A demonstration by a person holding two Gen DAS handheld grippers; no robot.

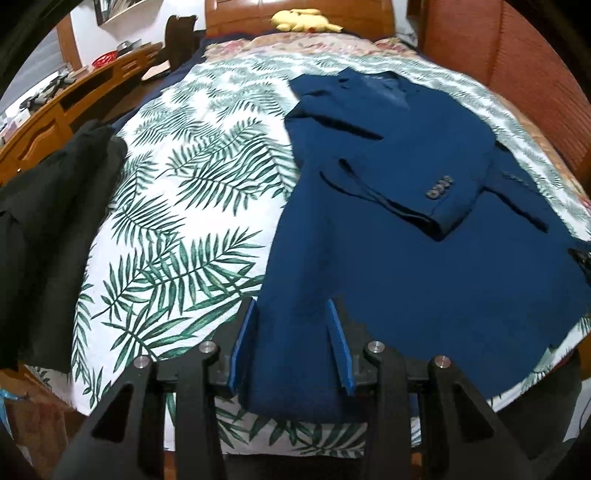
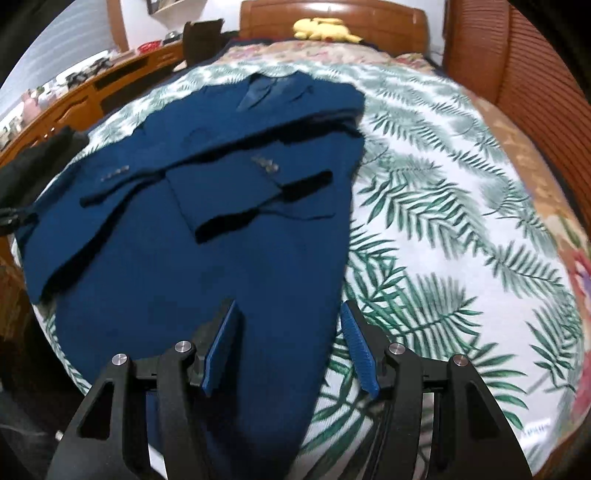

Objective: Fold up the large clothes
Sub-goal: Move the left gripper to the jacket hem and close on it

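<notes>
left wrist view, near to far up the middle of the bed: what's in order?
left gripper → blue jacket hem between its jaws → folded sleeve cuff → collar → floral bedding → yellow plush toy → wooden headboard

We are in a home bedroom: a bed with palm-leaf-print white cover (image 1: 192, 192), glossy wooden headboard (image 2: 332, 14), yellow plush toy (image 2: 325, 29), cluttered wooden dresser (image 1: 55, 107).

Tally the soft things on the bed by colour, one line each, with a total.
Blue: 1, the suit jacket with its sleeves folded across the front.
Black: 1, the dark garment at the bed's left edge.
Yellow: 1, the plush toy by the headboard.
Total: 3, all lying on the leaf-print bedspread.
</notes>
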